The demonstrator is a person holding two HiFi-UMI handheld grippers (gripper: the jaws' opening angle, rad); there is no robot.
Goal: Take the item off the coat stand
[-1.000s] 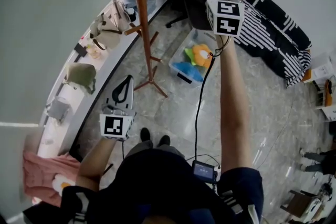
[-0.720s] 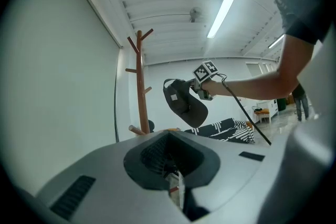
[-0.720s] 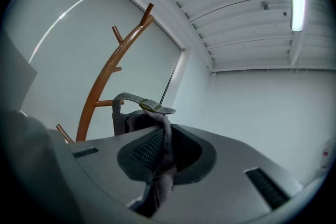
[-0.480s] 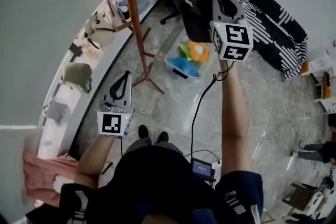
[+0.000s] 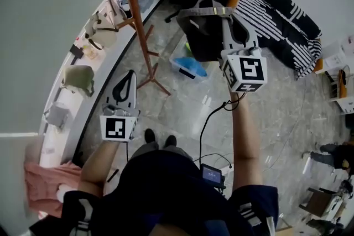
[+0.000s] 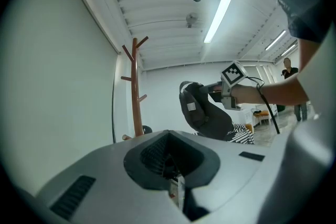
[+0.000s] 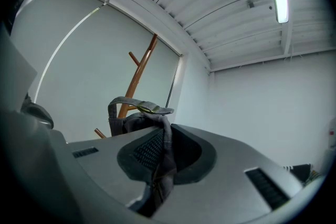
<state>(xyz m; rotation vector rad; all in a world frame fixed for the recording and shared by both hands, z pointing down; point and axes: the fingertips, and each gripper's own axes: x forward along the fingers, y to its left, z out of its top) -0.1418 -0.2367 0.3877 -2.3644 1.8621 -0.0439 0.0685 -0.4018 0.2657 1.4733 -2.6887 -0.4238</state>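
1. Currently the right hand-held gripper [image 5: 223, 18] is clenching on the grey webbing strap [image 7: 157, 113] of a dark grey bag [image 5: 200, 36]. The bag is hanging beneath the gripper, clear of the wooden coat stand [image 5: 134, 14] and well apart from its pegs.
2. Meanwhile the left hand-held gripper [image 5: 129, 79] is sitting lower, near the stand's foot, with its jaws pressed together on nothing.
3. Judging by this, the bag is already off the stand, and only carrying it away and setting it down is remaining.
4. One risk is the grip: only a thin fold of webbing is passing between the jaws. A swinging bag could be working that fold loose and dropping onto the clear storage box [image 5: 188, 66] on the floor below.
5. Another risk is the strap's loose loop, which is standing up above the jaws. Swinging back toward the stand could be snagging it on a peg.
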